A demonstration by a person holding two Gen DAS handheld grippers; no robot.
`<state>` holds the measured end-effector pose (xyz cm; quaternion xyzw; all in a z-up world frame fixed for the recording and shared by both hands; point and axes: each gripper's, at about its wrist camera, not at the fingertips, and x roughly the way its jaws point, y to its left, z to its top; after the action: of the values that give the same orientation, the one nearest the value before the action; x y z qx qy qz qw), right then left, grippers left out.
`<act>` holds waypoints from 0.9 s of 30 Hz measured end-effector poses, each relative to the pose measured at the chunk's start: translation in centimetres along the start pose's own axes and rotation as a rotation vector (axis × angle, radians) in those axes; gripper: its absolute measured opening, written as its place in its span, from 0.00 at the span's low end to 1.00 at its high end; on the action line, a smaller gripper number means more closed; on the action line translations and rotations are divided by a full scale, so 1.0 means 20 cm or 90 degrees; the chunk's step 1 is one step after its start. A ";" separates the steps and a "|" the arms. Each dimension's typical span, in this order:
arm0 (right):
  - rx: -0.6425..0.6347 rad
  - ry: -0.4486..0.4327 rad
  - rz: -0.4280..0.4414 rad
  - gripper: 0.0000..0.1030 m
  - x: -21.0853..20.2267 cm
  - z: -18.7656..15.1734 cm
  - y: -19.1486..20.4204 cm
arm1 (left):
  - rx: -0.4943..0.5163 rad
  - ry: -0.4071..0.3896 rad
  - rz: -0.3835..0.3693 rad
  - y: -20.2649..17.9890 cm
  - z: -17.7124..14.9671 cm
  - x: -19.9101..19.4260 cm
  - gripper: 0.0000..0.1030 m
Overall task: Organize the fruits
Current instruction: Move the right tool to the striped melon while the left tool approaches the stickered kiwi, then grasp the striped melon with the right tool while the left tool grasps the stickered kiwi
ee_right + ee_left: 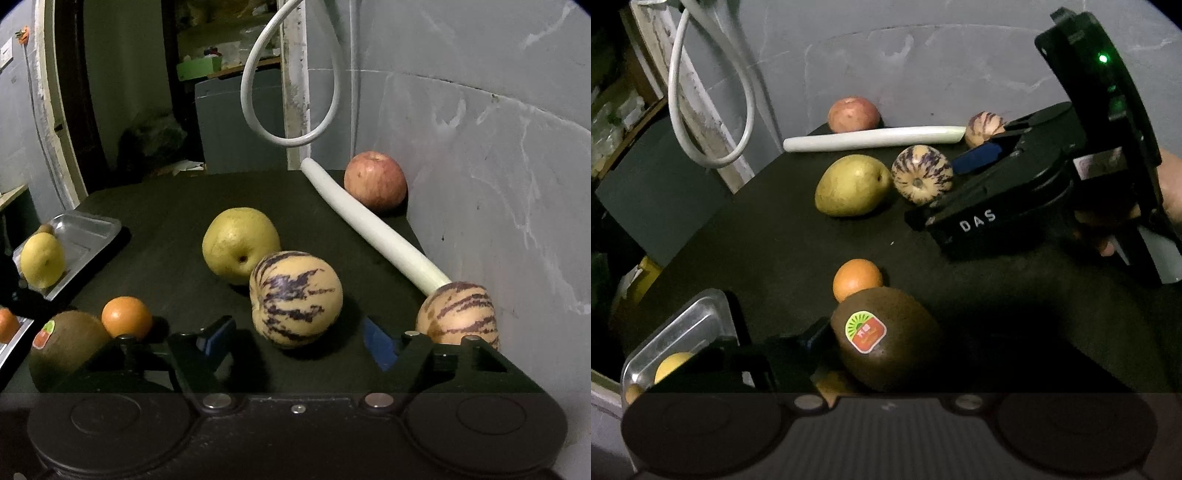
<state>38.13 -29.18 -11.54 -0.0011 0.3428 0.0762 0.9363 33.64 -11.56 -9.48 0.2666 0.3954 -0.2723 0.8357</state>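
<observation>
A brown kiwi (886, 339) with a sticker lies between the fingers of my left gripper (886, 341). The left blue pad (816, 332) sits against its side, and the right finger is lost in shadow. An orange (857, 278) rests just behind the kiwi. My right gripper (299, 341) stands open around the near side of a purple-striped melon (295, 299), with gaps at both pads. A yellow-green pear (240, 245) touches that melon. A second striped melon (458, 314) sits beside the right finger (380, 347). A metal tray (88, 229) at the left holds a yellow pear (42, 260).
A long white leek stalk (373, 232) lies along the wall, with a red apple (375, 181) behind it in the corner. A white cable loop (291, 92) hangs above the table's far edge. The grey wall (498, 166) bounds the right side. The black table (166, 221) drops off at the left.
</observation>
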 end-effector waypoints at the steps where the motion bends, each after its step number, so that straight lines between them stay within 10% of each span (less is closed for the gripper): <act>1: 0.001 -0.001 0.001 0.74 0.00 0.00 0.00 | -0.004 0.002 0.002 0.00 0.00 0.00 0.68; 11: -0.009 -0.005 0.002 0.53 0.03 0.03 0.00 | -0.037 -0.001 0.005 0.01 0.00 0.00 0.66; 27: 0.009 0.007 0.009 0.50 -0.11 -0.05 0.00 | -0.064 0.010 0.015 -0.09 -0.03 -0.05 0.65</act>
<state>35.69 -29.49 -10.91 0.0076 0.3485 0.0803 0.9338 31.57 -12.30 -9.38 0.2309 0.4118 -0.2405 0.8481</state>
